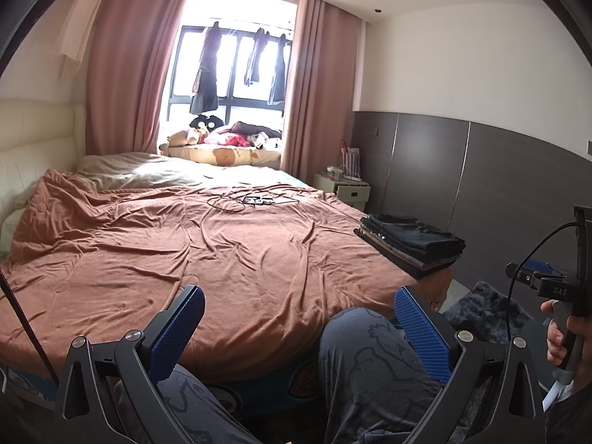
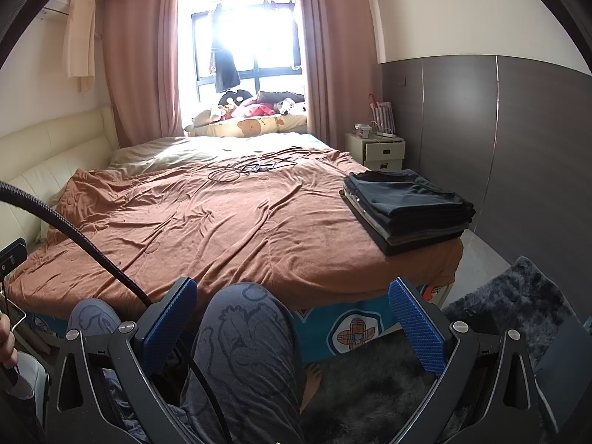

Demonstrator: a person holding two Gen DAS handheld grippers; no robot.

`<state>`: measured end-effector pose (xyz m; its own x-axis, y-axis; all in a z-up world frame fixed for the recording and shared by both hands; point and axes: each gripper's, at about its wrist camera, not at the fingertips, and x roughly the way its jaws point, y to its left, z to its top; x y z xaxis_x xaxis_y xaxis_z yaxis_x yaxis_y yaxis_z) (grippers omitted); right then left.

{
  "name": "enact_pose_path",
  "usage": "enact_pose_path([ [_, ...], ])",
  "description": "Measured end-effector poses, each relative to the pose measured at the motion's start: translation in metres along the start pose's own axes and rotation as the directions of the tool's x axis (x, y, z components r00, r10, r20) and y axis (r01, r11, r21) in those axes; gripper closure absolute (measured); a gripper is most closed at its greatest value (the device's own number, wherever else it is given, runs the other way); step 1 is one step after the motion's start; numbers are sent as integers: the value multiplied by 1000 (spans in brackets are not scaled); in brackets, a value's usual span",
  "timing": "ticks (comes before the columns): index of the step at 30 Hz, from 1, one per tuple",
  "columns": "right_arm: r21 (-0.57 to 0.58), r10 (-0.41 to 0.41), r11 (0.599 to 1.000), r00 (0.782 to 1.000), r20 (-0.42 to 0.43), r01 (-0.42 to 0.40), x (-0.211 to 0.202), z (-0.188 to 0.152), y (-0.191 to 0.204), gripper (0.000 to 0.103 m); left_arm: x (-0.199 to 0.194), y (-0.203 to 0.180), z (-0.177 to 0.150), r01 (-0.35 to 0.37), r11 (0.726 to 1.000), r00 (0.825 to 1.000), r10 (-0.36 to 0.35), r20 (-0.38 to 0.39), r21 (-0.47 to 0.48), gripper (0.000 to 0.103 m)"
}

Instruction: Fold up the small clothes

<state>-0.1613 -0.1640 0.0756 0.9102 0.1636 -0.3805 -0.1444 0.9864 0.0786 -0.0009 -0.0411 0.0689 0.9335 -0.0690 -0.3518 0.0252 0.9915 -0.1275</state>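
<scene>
Both claws were spread wide and held nothing: the left claw and the right claw hung over the person's knees at the foot of the bed. The folded stack of dark clothes sat at the bed's right edge, near the corner. Risk: a careless approach could nudge the stack over that edge onto the rug. No unfolded garment was visible.
</scene>
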Motion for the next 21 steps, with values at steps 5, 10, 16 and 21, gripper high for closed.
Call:
enact_pose_path([
  [5,-1,-2,1000,1000,1,2,0,0,0,0,0,1,-1,0,1000,1000,0,2,-3,0],
  [10,3,0,1000,1000,4,0,1,0,-4,0,-2,0,-1,-7,1000,1000,7,12,-4,0],
  [16,-1,0,1000,1000,2,0,1,-1,-6,0,-5,2,-1,-7,1000,1000,7,20,-18,0],
  [21,-4,0,1000,1000,5,0,1,1,-6,0,-9,1,-1,-7,1000,999,8,36,-12,0],
])
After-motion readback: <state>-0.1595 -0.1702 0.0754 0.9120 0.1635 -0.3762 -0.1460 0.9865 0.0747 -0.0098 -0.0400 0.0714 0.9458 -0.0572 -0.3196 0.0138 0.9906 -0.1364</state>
